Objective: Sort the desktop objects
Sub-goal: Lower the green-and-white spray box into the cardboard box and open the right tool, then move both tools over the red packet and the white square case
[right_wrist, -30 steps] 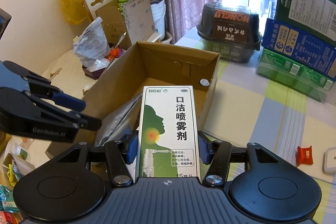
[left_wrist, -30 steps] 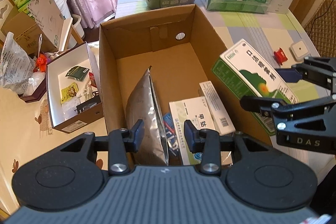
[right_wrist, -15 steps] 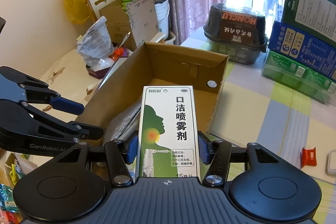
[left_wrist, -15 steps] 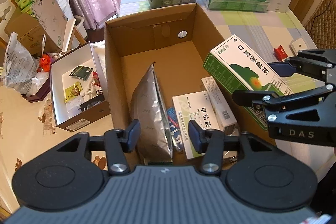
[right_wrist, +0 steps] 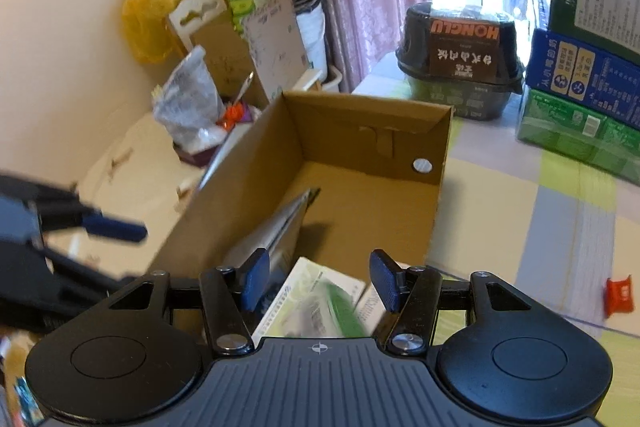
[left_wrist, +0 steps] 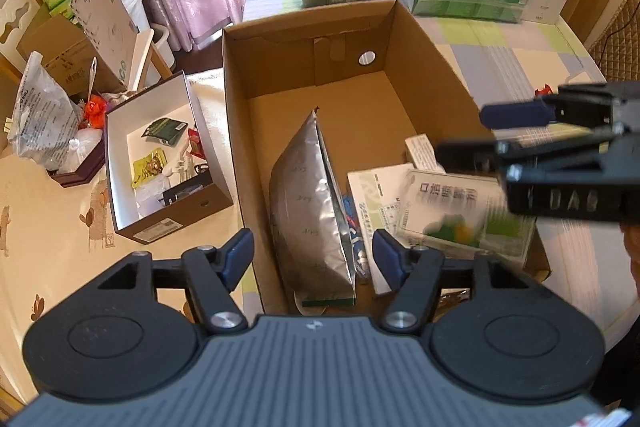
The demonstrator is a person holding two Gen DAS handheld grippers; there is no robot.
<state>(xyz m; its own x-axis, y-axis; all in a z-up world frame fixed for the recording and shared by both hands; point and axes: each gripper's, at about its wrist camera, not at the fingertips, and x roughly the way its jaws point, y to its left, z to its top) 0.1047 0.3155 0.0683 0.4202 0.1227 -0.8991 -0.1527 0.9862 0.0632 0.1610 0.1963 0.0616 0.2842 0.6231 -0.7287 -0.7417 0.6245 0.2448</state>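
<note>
My left gripper [left_wrist: 313, 254] hovers over the near end of the cardboard box [left_wrist: 304, 27], fingers spread, empty. Inside the box, a silver pouch [left_wrist: 310, 203] stands left of centre; right of it the green-and-white spray carton [left_wrist: 460, 211] lies blurred. My right gripper [right_wrist: 318, 277], above the box's right side, has its fingers released.

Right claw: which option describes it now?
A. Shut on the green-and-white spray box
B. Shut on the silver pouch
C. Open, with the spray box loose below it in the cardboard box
C: the right claw gapes, and the blurred spray box sits free inside the cardboard box.
</note>
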